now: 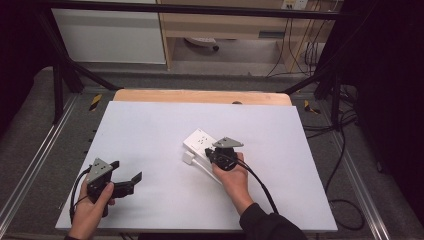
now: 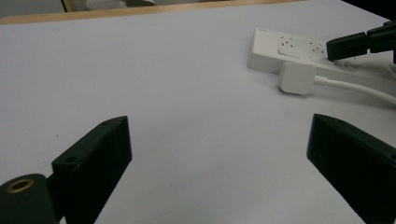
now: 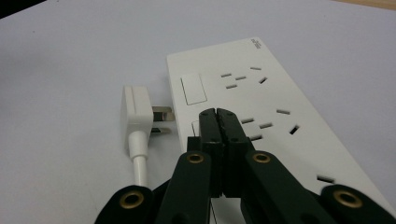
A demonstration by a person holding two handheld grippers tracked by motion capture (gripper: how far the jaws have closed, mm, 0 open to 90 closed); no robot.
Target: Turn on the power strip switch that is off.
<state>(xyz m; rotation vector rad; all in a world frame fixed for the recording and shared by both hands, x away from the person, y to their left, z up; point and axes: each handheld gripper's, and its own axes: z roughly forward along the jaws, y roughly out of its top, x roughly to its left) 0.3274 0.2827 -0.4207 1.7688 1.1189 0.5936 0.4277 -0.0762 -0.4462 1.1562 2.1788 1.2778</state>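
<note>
High view: left gripper (image 1: 126, 178) sat near the worktop's (image 1: 150, 130) front-left edge, jaws wide apart, nothing between them. White plug (image 3: 136, 113) lay unplugged just left of the power strip (image 3: 261, 107), prongs facing it. Right gripper (image 3: 218, 122) was over the strip, jaws closed together and empty, tips at a rocker switch; contact unclear. Likely step: pressing the switch. Next move probably calls for opening up and grasping the plug to align its prongs with a socket.

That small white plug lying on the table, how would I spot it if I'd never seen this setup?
Find the white table, then the flat white power strip near its middle. The plug lies loose beside the strip's long edge, metal prongs pointing toward it; unlike the strip, it is a small block trailing a white cord.
</note>
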